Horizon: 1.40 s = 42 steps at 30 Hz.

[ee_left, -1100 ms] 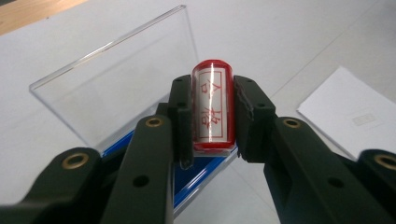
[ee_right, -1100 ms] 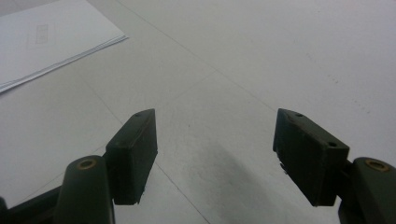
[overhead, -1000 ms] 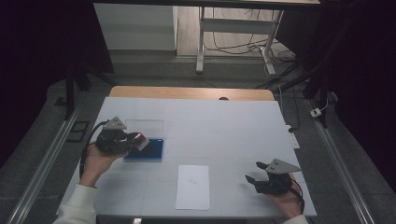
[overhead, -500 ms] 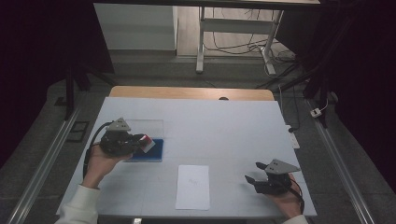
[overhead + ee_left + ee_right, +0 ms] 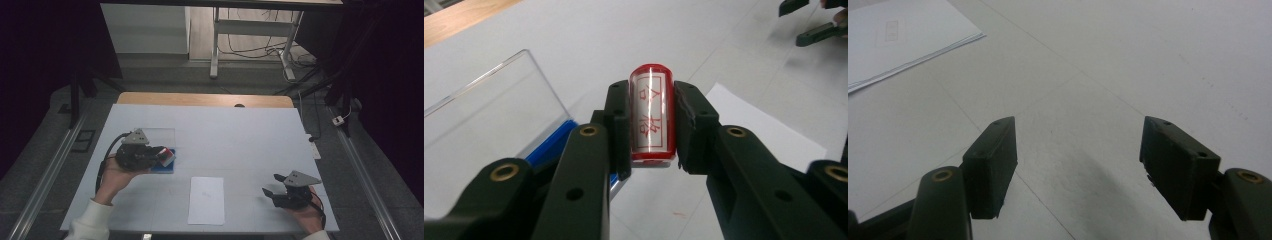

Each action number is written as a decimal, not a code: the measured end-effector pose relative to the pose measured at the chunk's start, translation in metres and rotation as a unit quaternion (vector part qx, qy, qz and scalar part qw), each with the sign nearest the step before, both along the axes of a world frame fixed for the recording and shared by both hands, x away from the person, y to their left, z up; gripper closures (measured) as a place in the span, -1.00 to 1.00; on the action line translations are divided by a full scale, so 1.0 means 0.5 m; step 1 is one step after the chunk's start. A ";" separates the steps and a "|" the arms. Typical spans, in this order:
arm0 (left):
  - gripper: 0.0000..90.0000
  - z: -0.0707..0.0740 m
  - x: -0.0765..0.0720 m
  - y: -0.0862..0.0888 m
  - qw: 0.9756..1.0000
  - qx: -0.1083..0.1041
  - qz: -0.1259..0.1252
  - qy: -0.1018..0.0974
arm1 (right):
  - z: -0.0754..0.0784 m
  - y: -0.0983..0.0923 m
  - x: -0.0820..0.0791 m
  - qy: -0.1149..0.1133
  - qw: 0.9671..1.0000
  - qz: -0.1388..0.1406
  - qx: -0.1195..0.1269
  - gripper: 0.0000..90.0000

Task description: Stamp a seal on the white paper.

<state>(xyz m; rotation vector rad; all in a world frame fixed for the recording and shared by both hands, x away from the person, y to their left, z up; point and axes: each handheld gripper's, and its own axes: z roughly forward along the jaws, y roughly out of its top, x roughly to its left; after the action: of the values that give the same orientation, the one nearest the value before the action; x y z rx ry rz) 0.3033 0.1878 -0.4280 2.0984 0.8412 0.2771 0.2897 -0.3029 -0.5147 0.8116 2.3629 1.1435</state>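
Two grippers over white table [image 5: 240, 130]: left gripper [image 5: 651, 125] clamped on red stamp [image 5: 651, 117], held just above blue ink-pad case [image 5: 167, 162] w/ clear lid [image 5: 484, 130] raised, near table's left side. Right gripper [image 5: 1078, 160] wide open, empty, low nr paper sheet [image 5: 206, 200].

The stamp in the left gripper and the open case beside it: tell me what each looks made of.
Stamp: apparently glossy plastic, red with a clear barrel over a printed label; a bright highlight runs along it. Case: the lid looks like clear rigid plastic, since the table shows through it; the base is blue, likely plastic too.
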 end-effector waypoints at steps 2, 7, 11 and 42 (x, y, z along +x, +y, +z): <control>0.57 0.000 -0.001 -0.005 1.000 -0.003 -0.004 0.001 | 0.000 0.000 0.000 0.002 1.000 -0.001 -0.002 -0.32; 0.57 -0.004 -0.004 -0.022 1.000 -0.008 -0.019 0.004 | 0.001 0.001 -0.001 0.001 1.000 -0.002 -0.006 -0.32; 0.57 -0.008 -0.006 -0.038 0.999 -0.005 -0.032 0.006 | 0.000 0.001 0.000 0.002 1.000 -0.001 -0.003 -0.31; 0.57 -0.024 -0.031 -0.138 0.994 -0.002 -0.111 0.023 | -0.002 0.001 0.000 0.004 1.000 0.001 -0.005 -0.30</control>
<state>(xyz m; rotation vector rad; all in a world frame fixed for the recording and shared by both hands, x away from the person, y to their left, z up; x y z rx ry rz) 0.2880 0.1189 -0.4398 2.1794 0.6262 0.1087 0.2898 -0.3023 -0.5159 0.8109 2.3744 1.1307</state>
